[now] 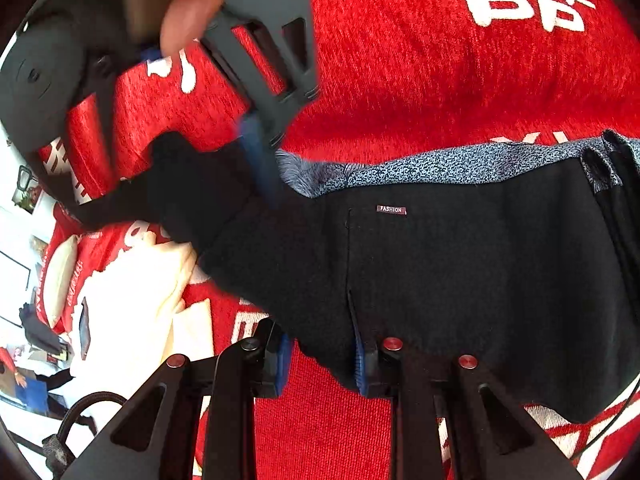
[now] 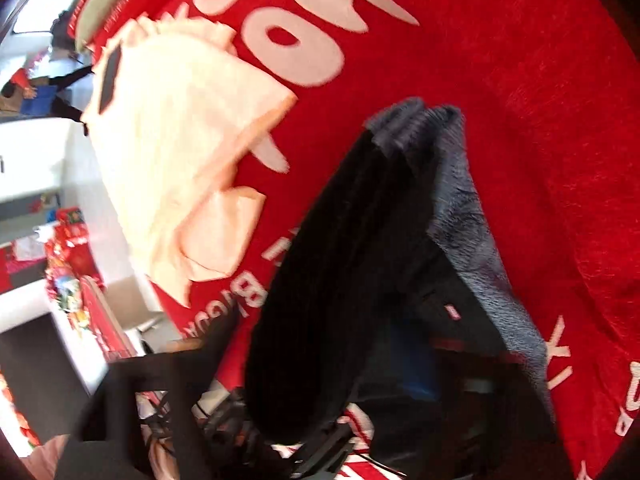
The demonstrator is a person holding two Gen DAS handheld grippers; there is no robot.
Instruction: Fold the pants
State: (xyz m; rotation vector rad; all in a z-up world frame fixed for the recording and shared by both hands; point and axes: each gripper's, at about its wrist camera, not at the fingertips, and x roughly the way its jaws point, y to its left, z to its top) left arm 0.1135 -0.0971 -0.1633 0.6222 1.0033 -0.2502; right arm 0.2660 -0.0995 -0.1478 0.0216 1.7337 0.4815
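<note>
So the black pants (image 1: 460, 276) are lying across a red blanket (image 1: 420, 80) with big white lettering on it, and they're taking up most of the near-right part of the left wrist view. There's a tiny "FASHION" label (image 1: 392, 209) sewn on the upper side, and a grey-blue fleecy lining (image 1: 420, 170) is peeking out along the far edge of the fabric.

The left gripper (image 1: 320, 360) is sitting at the near edge of the pants with its blue-padded fingers (image 1: 360, 364) spread fairly wide. The hem of the fabric is hanging between them, but the pads aren't pressing on it, so it's open and not really gripping anything.

The right gripper (image 1: 260, 160) is coming in from the far left in that same view, and it's motion-blurred. Its blue fingers are pinched together on a dark leg section of the pants, which is stretching off to the left from there. A fingertip of the person's hand (image 1: 188, 12) is showing on the handle up top.

In the right wrist view everything's smeary: the pants (image 2: 340, 260) are bunching up right in front of the lens, lining (image 2: 472, 232) on the right.

A cream-coloured garment (image 1: 132, 300) is lying off to the left on the blanket, well apart from the pants.
</note>
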